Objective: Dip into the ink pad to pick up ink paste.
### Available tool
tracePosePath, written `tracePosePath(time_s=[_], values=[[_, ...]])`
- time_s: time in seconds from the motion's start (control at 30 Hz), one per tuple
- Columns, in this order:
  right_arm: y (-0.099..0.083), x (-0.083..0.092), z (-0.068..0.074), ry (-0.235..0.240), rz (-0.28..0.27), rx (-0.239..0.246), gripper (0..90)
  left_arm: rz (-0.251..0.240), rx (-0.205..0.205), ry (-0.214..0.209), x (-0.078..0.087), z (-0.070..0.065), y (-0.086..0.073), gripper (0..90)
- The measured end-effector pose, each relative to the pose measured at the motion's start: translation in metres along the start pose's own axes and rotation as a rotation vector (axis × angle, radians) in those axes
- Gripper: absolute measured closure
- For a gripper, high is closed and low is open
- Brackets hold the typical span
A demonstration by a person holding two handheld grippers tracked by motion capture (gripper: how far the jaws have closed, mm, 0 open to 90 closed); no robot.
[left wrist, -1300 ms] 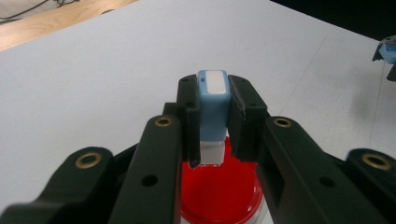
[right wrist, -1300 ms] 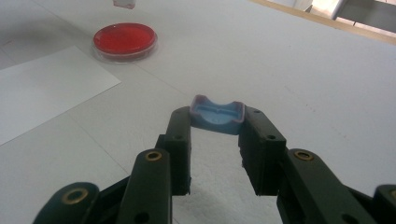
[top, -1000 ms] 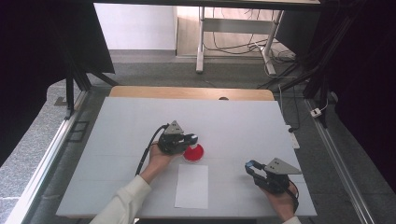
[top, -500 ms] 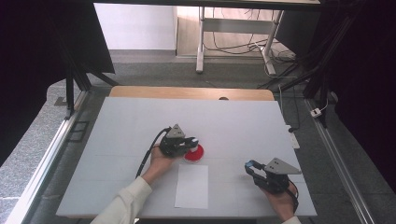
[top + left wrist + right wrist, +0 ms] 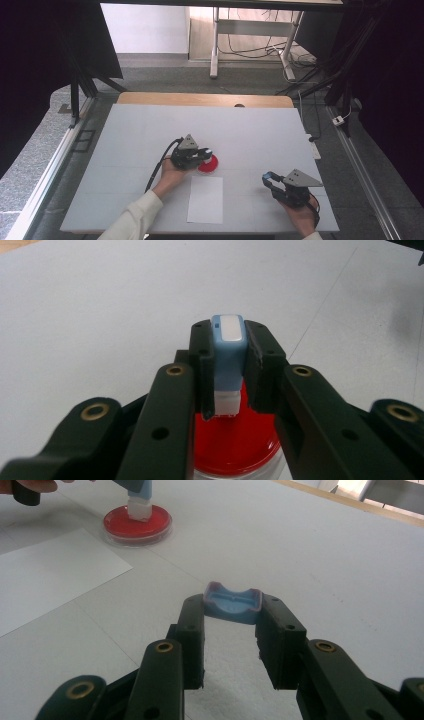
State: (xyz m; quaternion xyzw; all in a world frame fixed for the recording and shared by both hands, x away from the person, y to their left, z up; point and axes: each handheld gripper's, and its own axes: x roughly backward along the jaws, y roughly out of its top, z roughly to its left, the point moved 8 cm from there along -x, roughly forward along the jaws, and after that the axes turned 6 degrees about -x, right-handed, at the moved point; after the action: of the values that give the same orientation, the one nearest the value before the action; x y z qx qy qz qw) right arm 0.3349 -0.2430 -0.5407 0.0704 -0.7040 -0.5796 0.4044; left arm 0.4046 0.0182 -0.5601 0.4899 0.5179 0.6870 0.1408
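My left gripper (image 5: 206,153) is shut on a light-blue stamp (image 5: 228,355) with a white lower end. The stamp points down onto a round red ink pad (image 5: 208,164) near the table's middle. In the right gripper view the stamp (image 5: 140,500) appears to touch the ink pad (image 5: 137,522). My right gripper (image 5: 268,178) rests low near the front right, its jaws closed on a small blue curved cap (image 5: 232,602) at their tips. A white sheet of paper (image 5: 205,199) lies flat between the two hands, just in front of the pad.
The white table top (image 5: 270,130) has a wooden strip (image 5: 200,99) along its far edge. A black cable (image 5: 159,167) trails from the left gripper toward the front. Dark frames and table legs stand beyond the table.
The left gripper has shifted slightly forward and down, bringing the stamp onto the red pad. The right gripper has stayed in place with the cap.
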Motion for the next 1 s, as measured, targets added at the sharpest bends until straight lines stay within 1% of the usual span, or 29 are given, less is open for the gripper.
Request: tracePosePath(time_s=[0.37,0.83,0.87,1.0], values=[[0.0005,0.0004,0.0001,0.003,-0.004,0.003,64.6,0.012,-0.028,0.015,0.0019,-0.0020,-0.0026,75.8],[0.0002,0.0002,0.0005,0.001,0.000,0.007,64.6,0.028,-0.041,0.029,0.0023,-0.0032,-0.0034,75.8],[0.0004,-0.0002,0.0009,0.004,-0.006,0.004,64.6,0.029,-0.042,0.029,0.0022,-0.0034,-0.0034,75.9],[0.0001,0.0000,0.0009,0.001,0.001,0.009,64.6,0.038,-0.042,0.029,0.0015,-0.0037,-0.0042,75.9]])
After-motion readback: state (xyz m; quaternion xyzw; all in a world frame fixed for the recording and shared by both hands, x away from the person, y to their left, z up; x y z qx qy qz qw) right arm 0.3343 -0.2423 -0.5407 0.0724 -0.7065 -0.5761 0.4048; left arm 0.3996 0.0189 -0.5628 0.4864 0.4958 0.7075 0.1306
